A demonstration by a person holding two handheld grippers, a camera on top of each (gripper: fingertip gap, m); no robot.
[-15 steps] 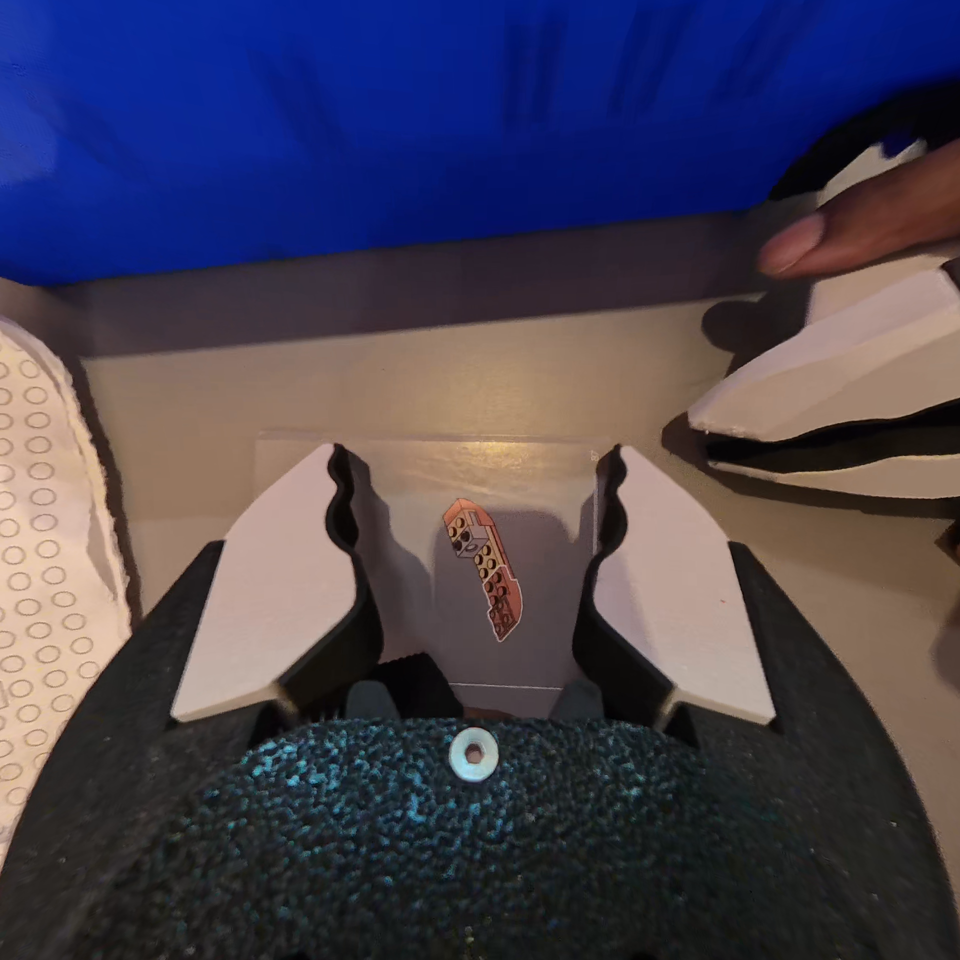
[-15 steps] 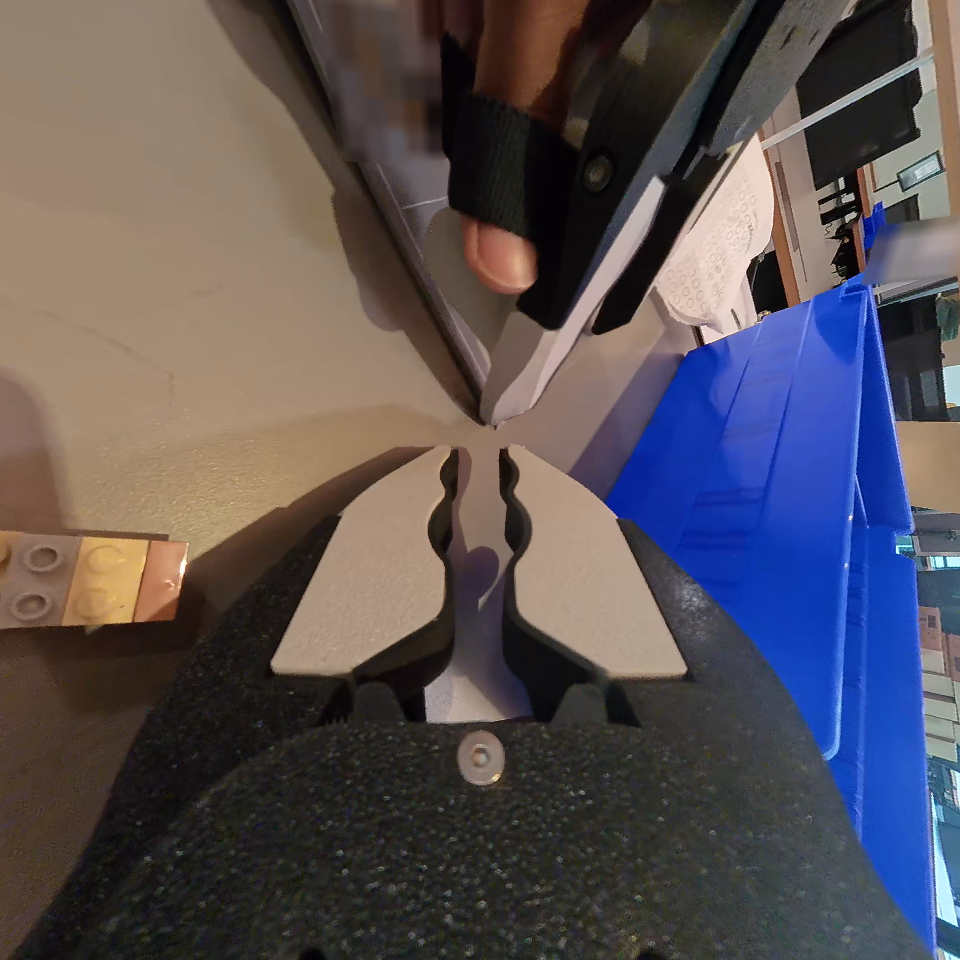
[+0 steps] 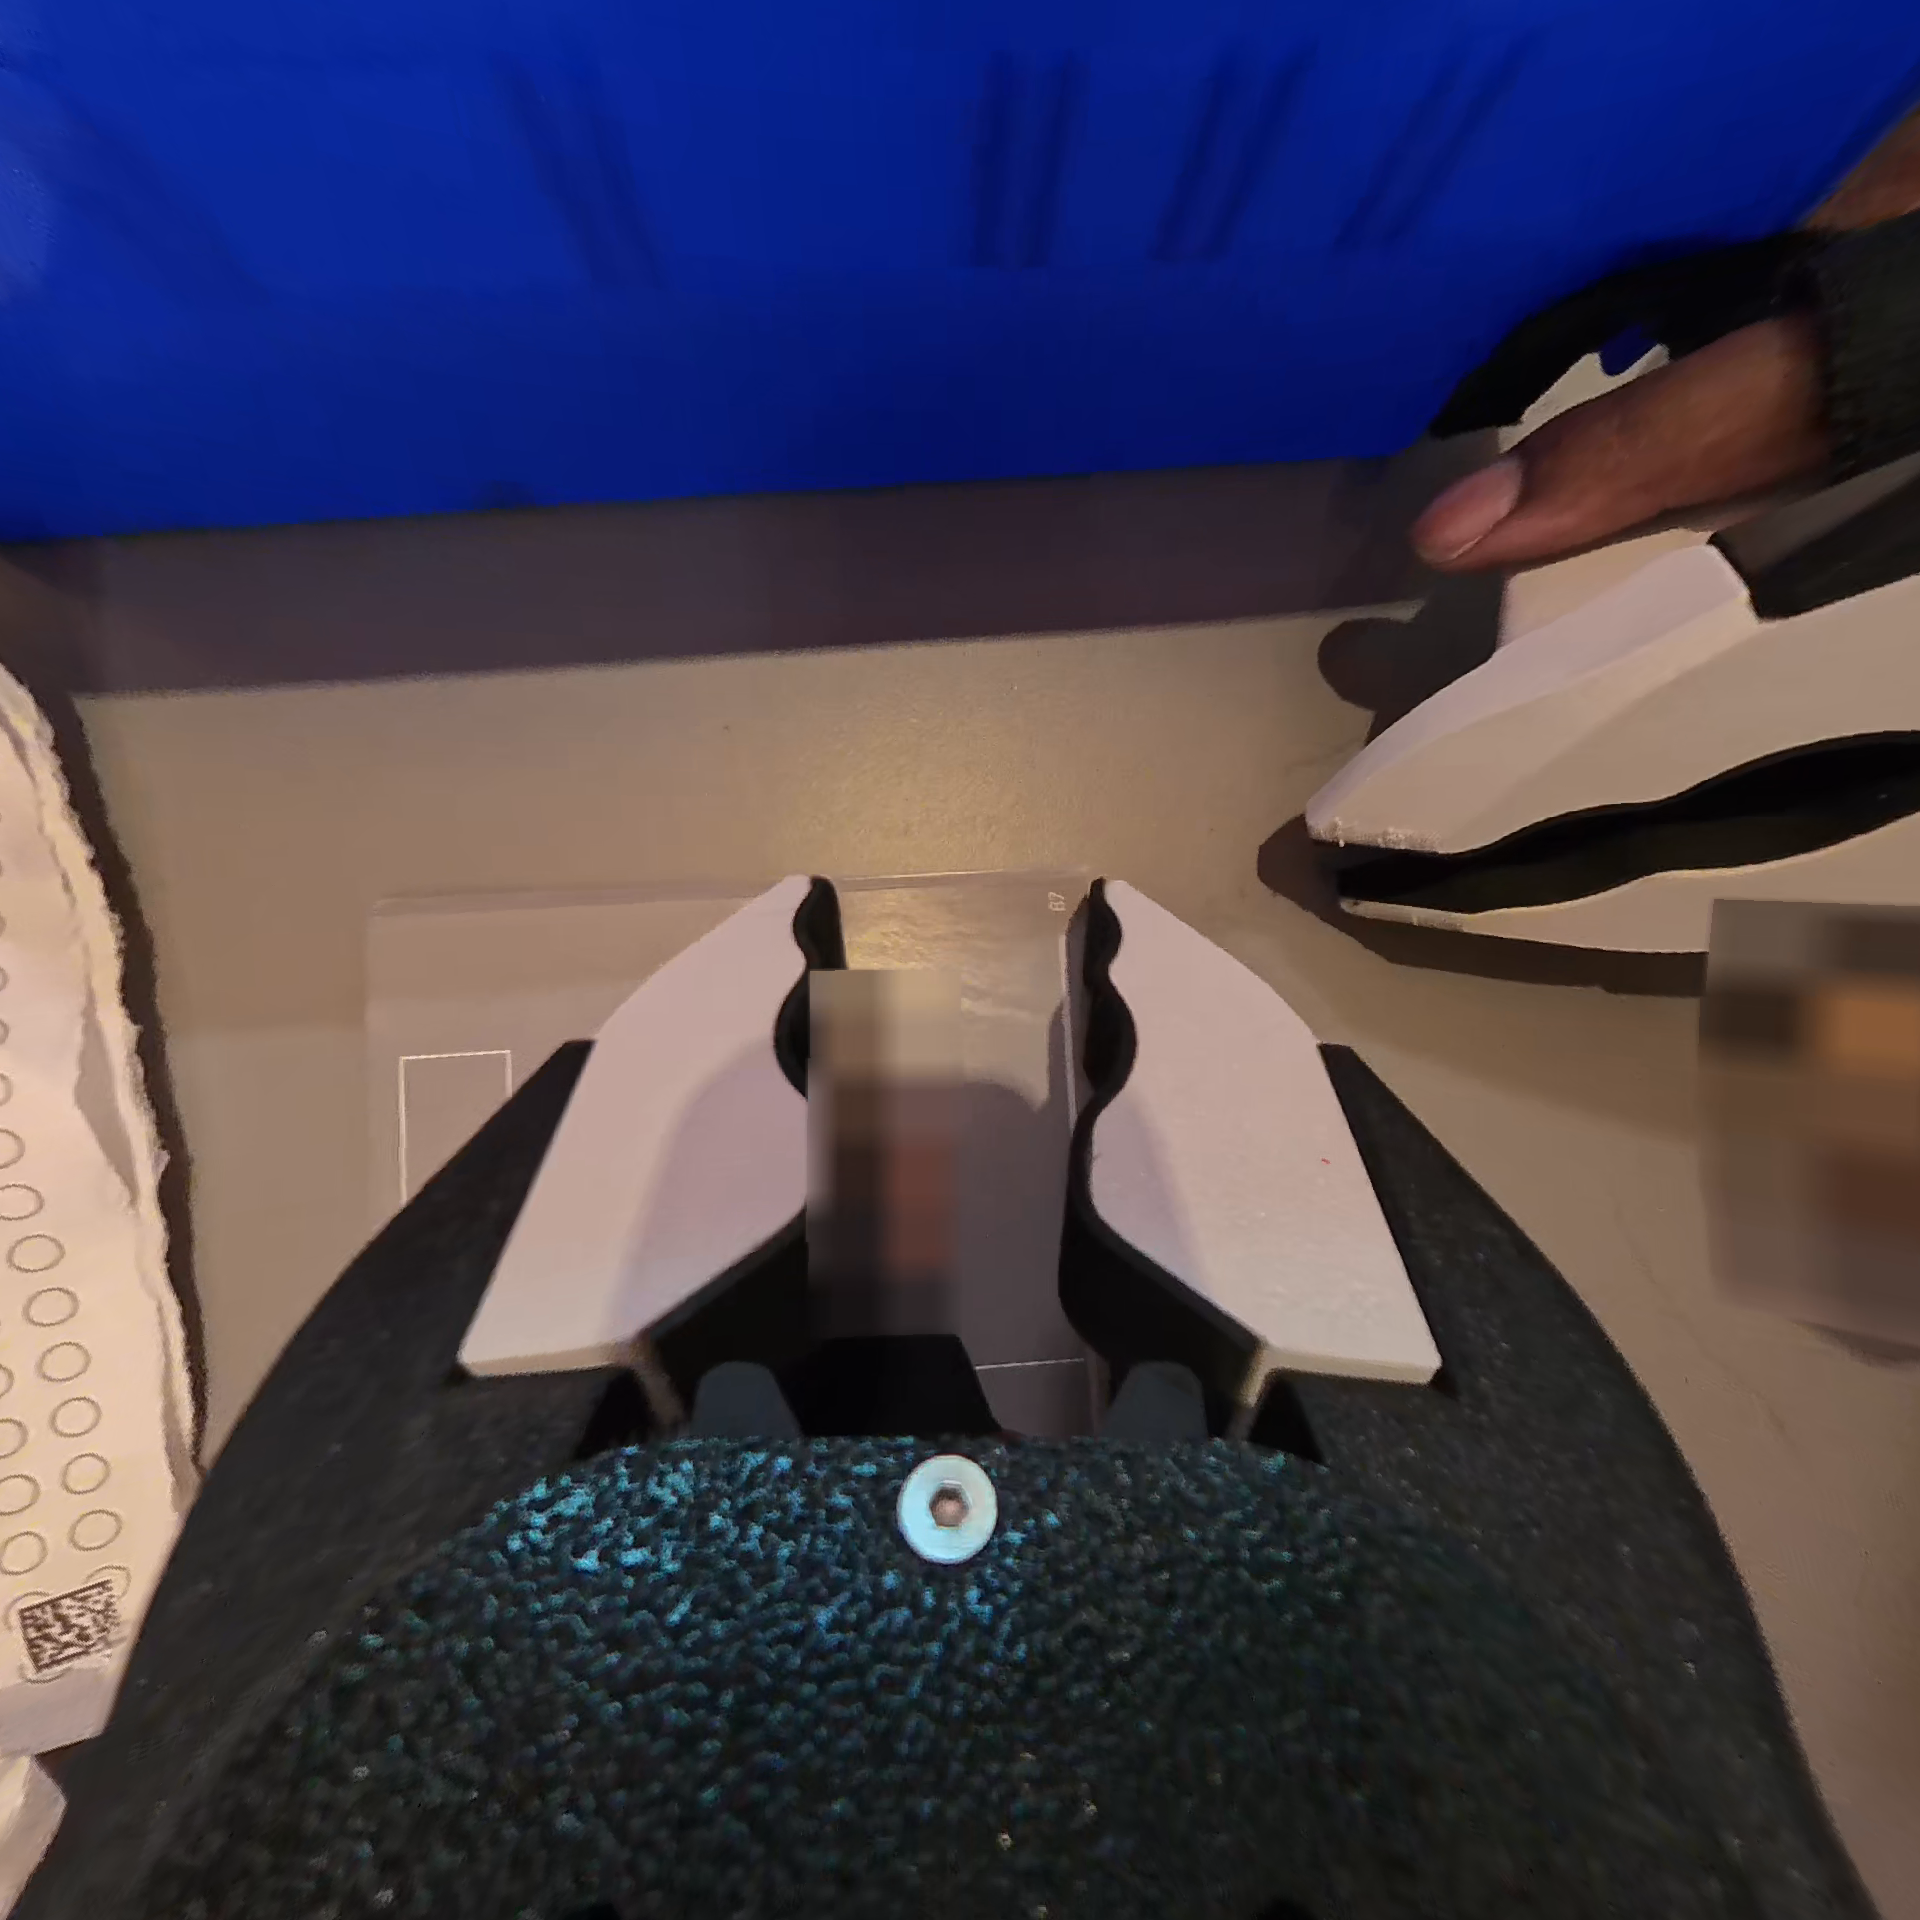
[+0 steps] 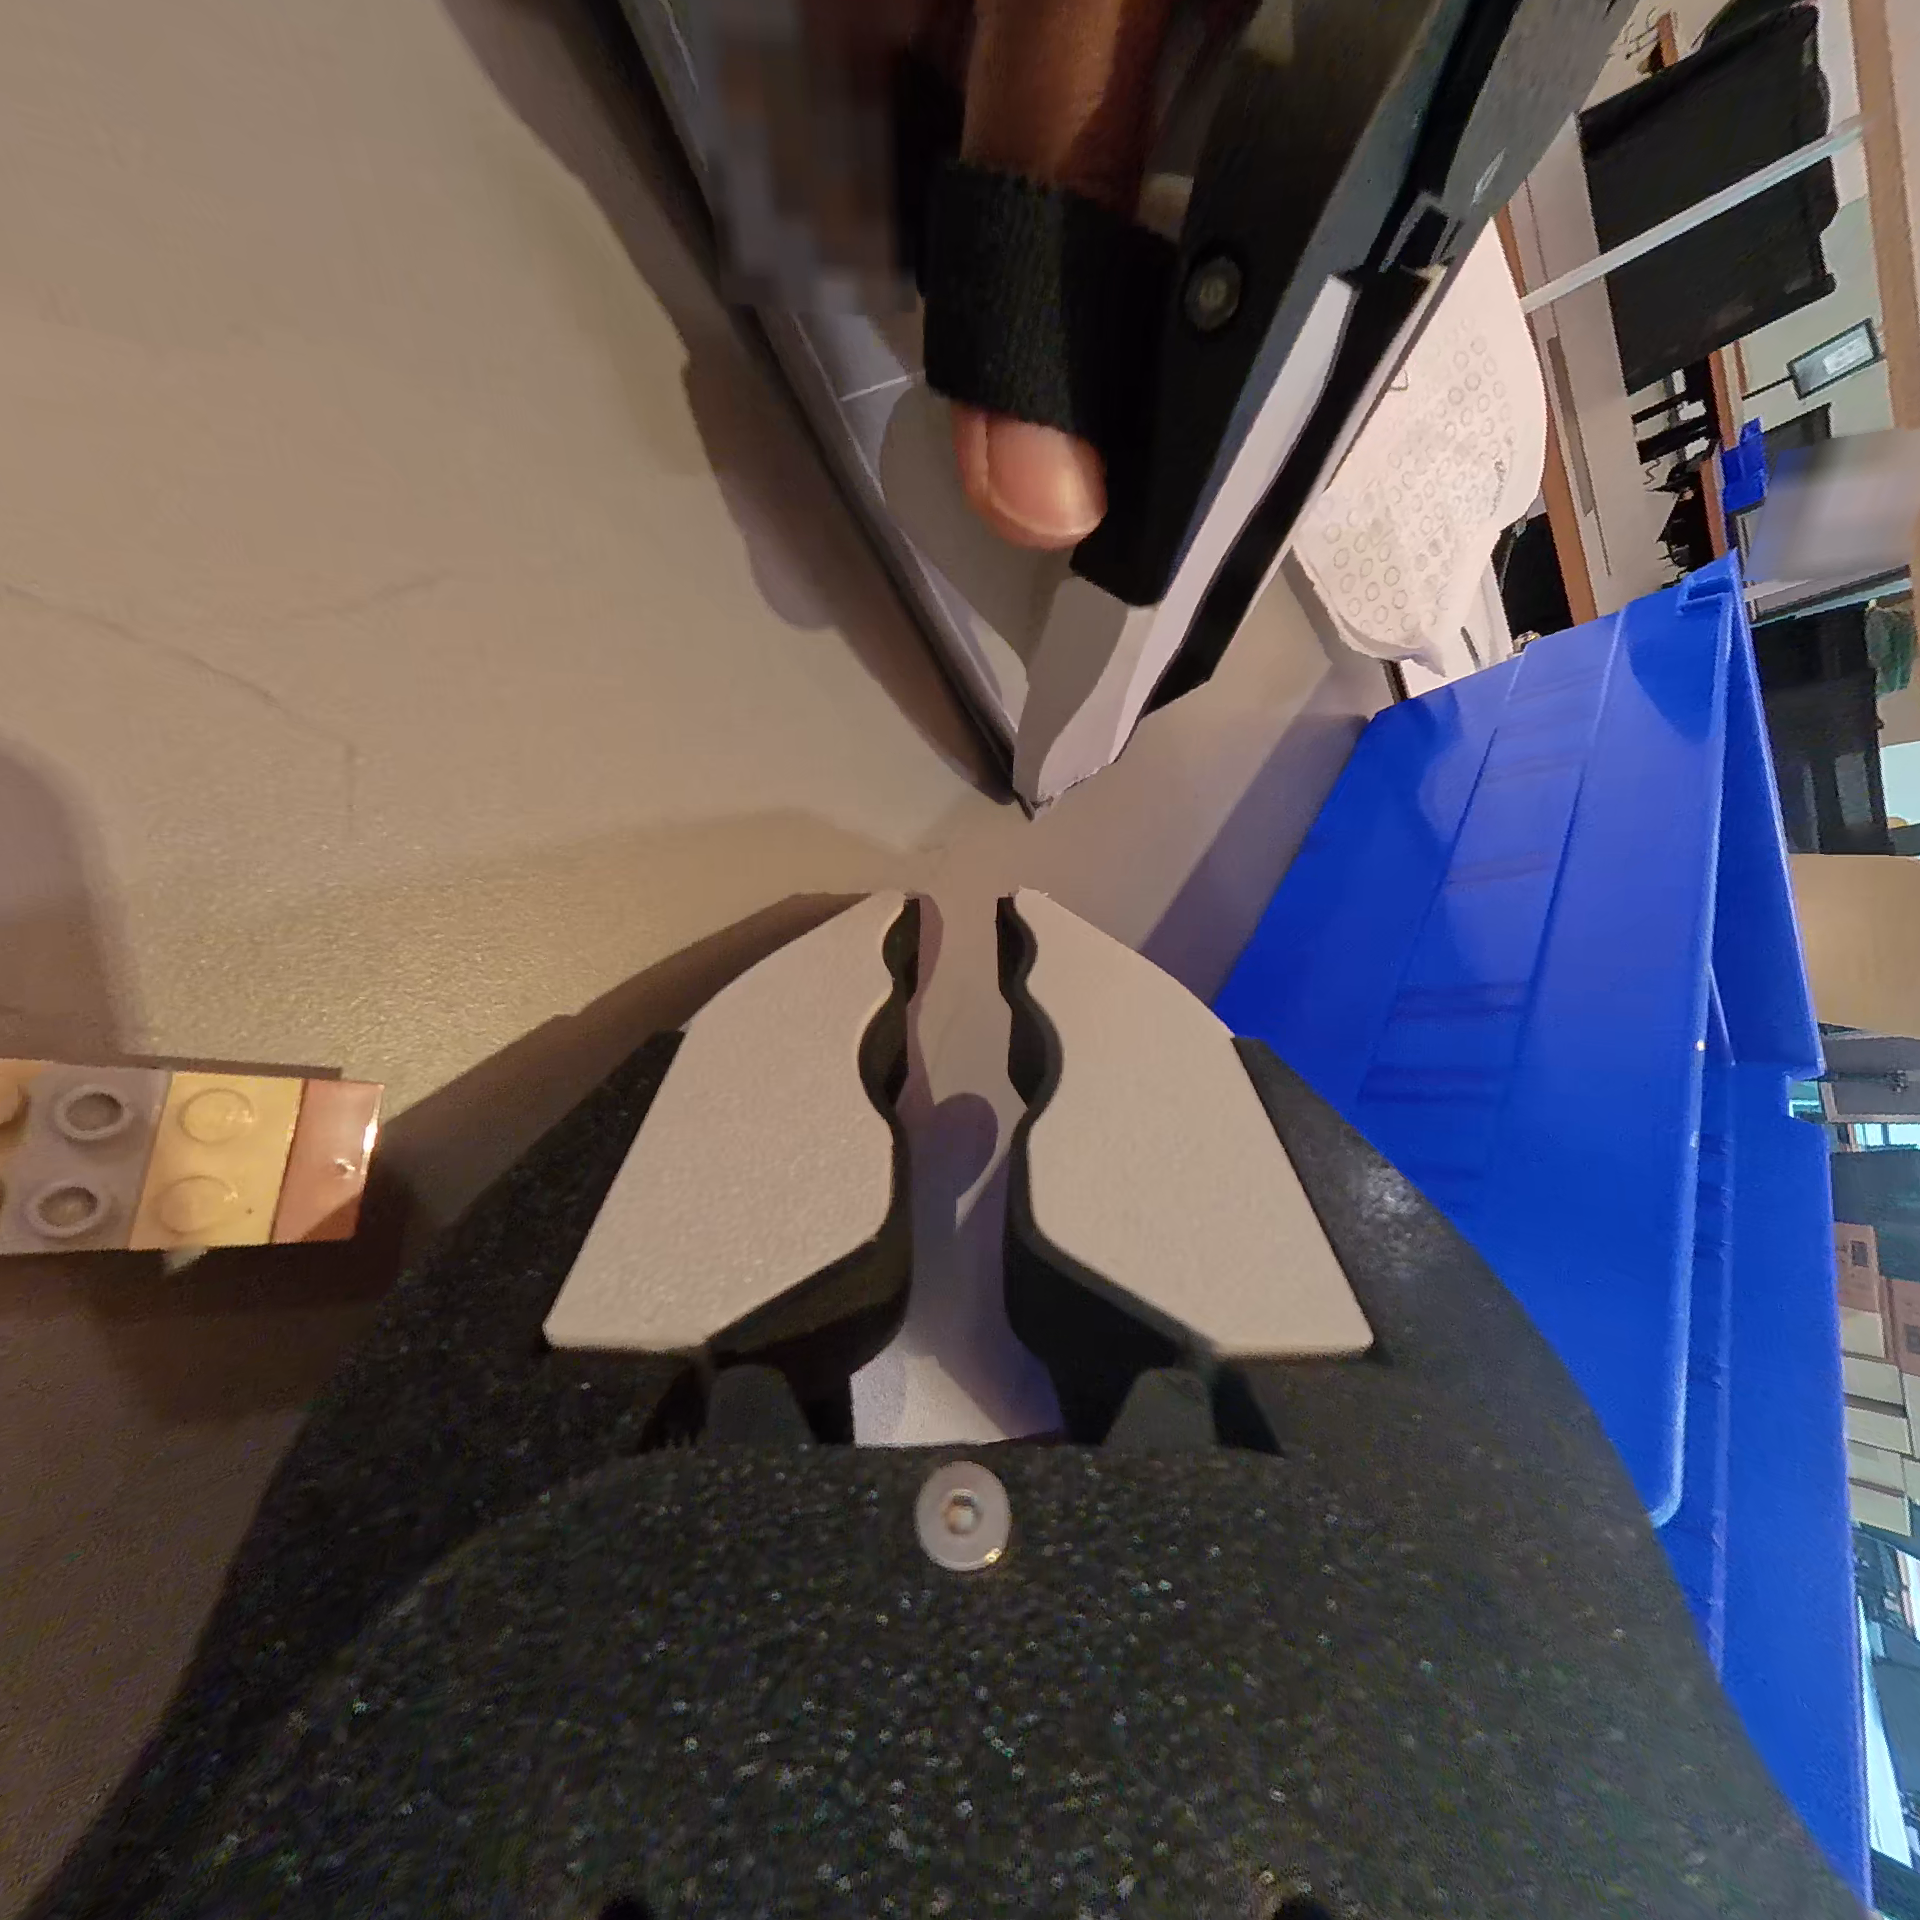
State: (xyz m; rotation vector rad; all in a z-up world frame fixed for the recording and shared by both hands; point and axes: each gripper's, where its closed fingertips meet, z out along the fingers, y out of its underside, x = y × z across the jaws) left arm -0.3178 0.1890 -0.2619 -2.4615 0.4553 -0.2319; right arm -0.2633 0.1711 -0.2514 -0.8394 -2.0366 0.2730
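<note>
1. The left tool [image 3: 951, 904] has pulled its jaws in a good bit from half a second back. They're still apart and clamping nothing.
2. They straddle the clear card [image 3: 499, 966] lying flat on the desk [image 3: 727, 769] in front of the blue bin [image 3: 727, 260]. The right-hand finger is at the card's edge.
3. The right tool [image 4: 956, 909] has hardly changed. There's a narrow gap with only bare desk showing in it, and its tips point at the card's corner.
4. The brick strip [image 4: 187, 1164] sits off to its left, untouched.

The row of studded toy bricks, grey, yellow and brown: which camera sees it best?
The right wrist view: the row of studded toy bricks lies sharp at its left edge, studs and colours plain, though cut off by the frame. In the left wrist view, that side is only a blurred patch.
</note>
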